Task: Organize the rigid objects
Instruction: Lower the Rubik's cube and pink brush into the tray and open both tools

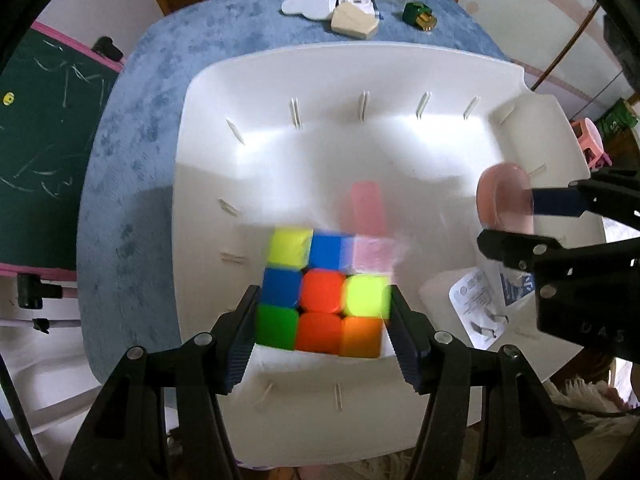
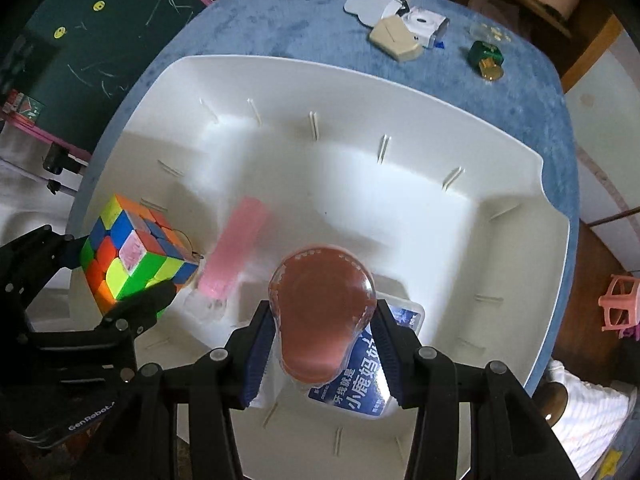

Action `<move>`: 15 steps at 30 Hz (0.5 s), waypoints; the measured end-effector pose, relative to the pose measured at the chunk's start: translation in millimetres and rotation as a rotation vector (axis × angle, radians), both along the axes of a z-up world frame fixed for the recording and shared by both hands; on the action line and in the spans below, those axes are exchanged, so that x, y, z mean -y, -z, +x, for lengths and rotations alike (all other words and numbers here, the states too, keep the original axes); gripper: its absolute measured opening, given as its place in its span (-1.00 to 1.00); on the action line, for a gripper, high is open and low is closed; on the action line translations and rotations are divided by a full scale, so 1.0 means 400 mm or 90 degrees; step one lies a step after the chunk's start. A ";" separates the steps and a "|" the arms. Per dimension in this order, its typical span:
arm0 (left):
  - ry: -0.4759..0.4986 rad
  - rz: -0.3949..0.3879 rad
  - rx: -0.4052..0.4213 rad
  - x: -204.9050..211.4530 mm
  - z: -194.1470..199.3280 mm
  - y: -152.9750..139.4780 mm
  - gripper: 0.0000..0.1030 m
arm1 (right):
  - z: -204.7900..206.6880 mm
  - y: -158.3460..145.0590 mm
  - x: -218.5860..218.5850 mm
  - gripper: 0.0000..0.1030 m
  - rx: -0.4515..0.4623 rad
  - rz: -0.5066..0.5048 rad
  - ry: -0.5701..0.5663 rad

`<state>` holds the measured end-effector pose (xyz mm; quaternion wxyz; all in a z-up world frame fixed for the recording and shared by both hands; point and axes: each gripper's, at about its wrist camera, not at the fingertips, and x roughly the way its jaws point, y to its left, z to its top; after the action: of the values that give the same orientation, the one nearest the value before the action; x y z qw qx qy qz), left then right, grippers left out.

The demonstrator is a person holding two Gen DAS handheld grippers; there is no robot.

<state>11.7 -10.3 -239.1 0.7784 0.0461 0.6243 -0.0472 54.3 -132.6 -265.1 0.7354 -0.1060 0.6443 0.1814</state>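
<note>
With both grippers clamped, left point(image 1: 322, 320) on the cube point(image 1: 324, 292), right point(image 2: 322, 344) on the pink case point(image 2: 322, 312), dropping them into the bin point(image 2: 440, 240) could knock the pink bar point(image 2: 236, 252)

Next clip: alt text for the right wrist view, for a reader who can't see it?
The right tool grips a pink oval case above a white bin on a blue table. At left, the left tool holds a colourful puzzle cube.
</note>
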 end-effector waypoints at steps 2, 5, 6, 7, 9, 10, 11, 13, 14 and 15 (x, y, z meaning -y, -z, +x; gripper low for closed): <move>0.009 -0.004 0.006 0.002 0.002 -0.008 0.34 | 0.002 0.001 -0.001 -0.03 -0.003 0.000 -0.002; 0.012 0.012 0.023 0.006 0.004 -0.023 0.59 | -0.001 -0.003 0.001 0.10 0.001 0.008 0.000; 0.014 0.016 0.029 0.007 0.005 -0.026 0.59 | 0.000 -0.009 0.004 0.14 0.005 0.012 0.002; 0.015 0.020 0.032 0.009 0.005 -0.030 0.59 | 0.001 -0.017 0.007 0.17 0.011 0.015 0.003; 0.017 0.025 0.037 0.010 0.005 -0.036 0.59 | 0.004 -0.031 0.010 0.17 0.019 0.021 0.005; 0.018 0.026 0.039 0.010 0.005 -0.040 0.60 | 0.005 -0.040 0.012 0.17 0.022 0.027 0.008; 0.020 0.026 0.042 0.011 0.005 -0.045 0.60 | 0.008 -0.047 0.016 0.17 0.024 0.031 0.012; 0.024 0.028 0.046 0.015 0.005 -0.051 0.60 | 0.011 -0.065 0.024 0.17 0.033 0.041 0.019; 0.028 0.030 0.049 0.018 0.005 -0.057 0.60 | 0.012 -0.072 0.028 0.17 0.036 0.044 0.023; 0.029 0.031 0.053 0.022 0.004 -0.060 0.60 | 0.014 -0.080 0.033 0.17 0.040 0.048 0.027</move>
<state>13.3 -19.0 -215.0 0.8010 0.0815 0.5912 -0.0476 59.9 -145.7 -233.2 0.7626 -0.0701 0.6154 0.1868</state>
